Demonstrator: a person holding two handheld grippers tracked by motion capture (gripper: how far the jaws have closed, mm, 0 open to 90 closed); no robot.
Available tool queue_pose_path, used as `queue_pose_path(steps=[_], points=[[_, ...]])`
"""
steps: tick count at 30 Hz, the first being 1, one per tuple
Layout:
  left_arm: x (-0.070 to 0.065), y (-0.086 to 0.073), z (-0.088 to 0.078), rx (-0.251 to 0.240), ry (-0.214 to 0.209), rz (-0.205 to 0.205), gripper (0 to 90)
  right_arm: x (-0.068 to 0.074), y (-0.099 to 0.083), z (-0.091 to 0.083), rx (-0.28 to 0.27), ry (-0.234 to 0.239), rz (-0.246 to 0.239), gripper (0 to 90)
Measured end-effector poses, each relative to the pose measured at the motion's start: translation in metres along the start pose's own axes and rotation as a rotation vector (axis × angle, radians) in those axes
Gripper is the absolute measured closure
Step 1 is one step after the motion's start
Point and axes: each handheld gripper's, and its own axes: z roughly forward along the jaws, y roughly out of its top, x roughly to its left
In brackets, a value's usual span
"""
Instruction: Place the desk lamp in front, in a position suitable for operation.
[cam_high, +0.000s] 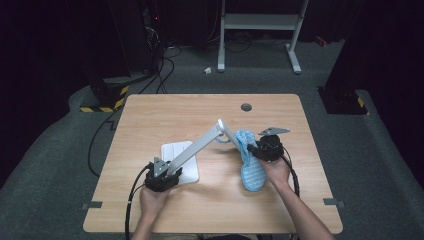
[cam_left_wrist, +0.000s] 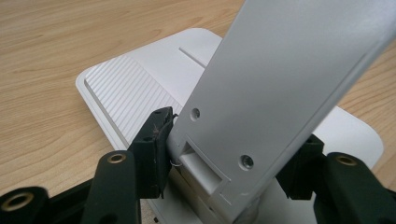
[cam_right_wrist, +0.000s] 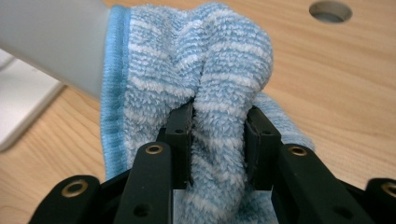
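On the counter (cam_high: 150, 115), left tongs (cam_left_wrist: 229, 154) clamp the lamp (cam_left_wrist: 289, 79) arm; right tongs (cam_right_wrist: 218, 140) pinch the cloth (cam_right_wrist: 196, 60). Hard wiping may tip the lamp.

Each hand-held gripper is matte black: the left hand-held gripper (cam_high: 167, 176) and the right hand-held gripper (cam_high: 258, 149) both carry a grey three-cornered plate on top and trail a black cable toward the person. In the gripper views the two jaws are chunky black bars with brass-ringed screw holes and square, blocky pads. The forearms are bare, with no sleeves showing.
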Motion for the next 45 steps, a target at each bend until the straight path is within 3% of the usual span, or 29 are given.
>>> queue_pose_path(steps=[14,29,34,38,45], points=[[0.000,0.000,0.000,0.001,0.001,-0.002,44.6,0.032,0.042,-0.050,-0.142,0.096,-0.085,66.6],[0.000,0.000,0.000,0.000,0.000,-0.003,44.6,0.071,0.084,-0.098,-0.293,0.152,-0.196,65.8],[0.000,0.000,0.000,0.001,0.001,-0.002,44.6,0.077,0.088,-0.101,-0.302,0.127,-0.228,65.9],[0.000,0.000,0.000,0.003,0.001,0.002,44.7,0.069,0.084,-0.095,-0.300,0.146,-0.185,65.9],[0.000,0.000,0.000,0.003,0.002,0.002,44.8,0.055,0.070,-0.077,-0.261,0.129,-0.139,65.9]])
